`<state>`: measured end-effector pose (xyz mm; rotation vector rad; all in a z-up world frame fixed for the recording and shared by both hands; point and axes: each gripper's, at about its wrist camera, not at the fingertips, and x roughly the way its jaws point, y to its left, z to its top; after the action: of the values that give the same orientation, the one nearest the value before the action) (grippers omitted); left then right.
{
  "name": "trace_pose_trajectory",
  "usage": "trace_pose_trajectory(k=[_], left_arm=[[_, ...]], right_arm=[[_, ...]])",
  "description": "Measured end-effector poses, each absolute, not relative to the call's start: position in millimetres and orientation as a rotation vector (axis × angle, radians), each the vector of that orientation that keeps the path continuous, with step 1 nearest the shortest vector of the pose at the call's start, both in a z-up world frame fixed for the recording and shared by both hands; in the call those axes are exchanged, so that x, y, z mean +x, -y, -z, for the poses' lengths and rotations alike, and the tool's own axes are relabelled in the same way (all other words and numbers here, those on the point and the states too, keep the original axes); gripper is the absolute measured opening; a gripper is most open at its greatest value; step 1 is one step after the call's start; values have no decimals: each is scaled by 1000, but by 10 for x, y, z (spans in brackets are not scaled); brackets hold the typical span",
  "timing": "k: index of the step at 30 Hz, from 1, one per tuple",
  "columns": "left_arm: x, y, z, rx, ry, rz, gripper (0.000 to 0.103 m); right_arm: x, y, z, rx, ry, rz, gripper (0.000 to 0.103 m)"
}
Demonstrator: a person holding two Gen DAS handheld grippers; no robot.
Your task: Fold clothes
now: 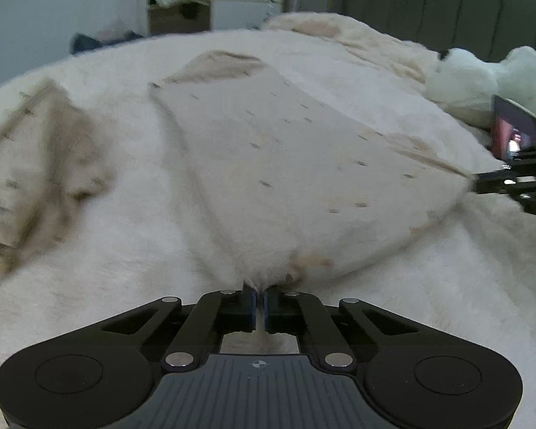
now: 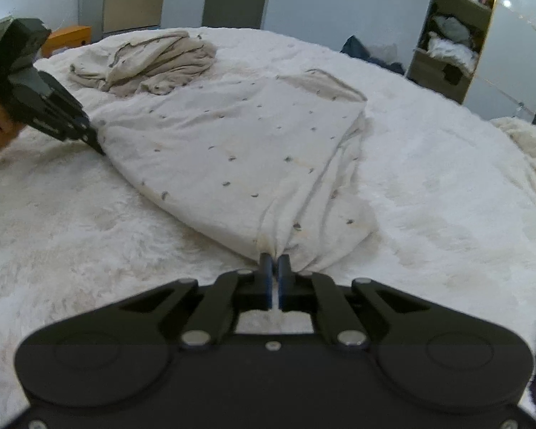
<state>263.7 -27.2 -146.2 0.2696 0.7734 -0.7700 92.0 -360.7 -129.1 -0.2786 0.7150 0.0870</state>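
Cream dotted garment (image 2: 239, 150) is lying spread on the bed (image 2: 71, 214); left tongs (image 1: 260, 291) and right tongs (image 2: 274, 264) are pinching its near corners shut. Thin bites risk slipping during lifting.

no readable text, labels or numbers

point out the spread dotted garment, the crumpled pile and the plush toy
spread dotted garment (image 2: 239, 150), right wrist view, middle of its flat top
crumpled pile (image 2: 150, 64), right wrist view, centre folds
plush toy (image 1: 468, 82), left wrist view, body
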Motion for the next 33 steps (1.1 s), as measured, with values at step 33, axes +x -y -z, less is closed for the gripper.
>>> trace_pose_trajectory(k=[33], left_arm=[[2558,434,1591,330,-799,767,3]], right_arm=[[1067,3373,1483,-352,-751,-236,1]])
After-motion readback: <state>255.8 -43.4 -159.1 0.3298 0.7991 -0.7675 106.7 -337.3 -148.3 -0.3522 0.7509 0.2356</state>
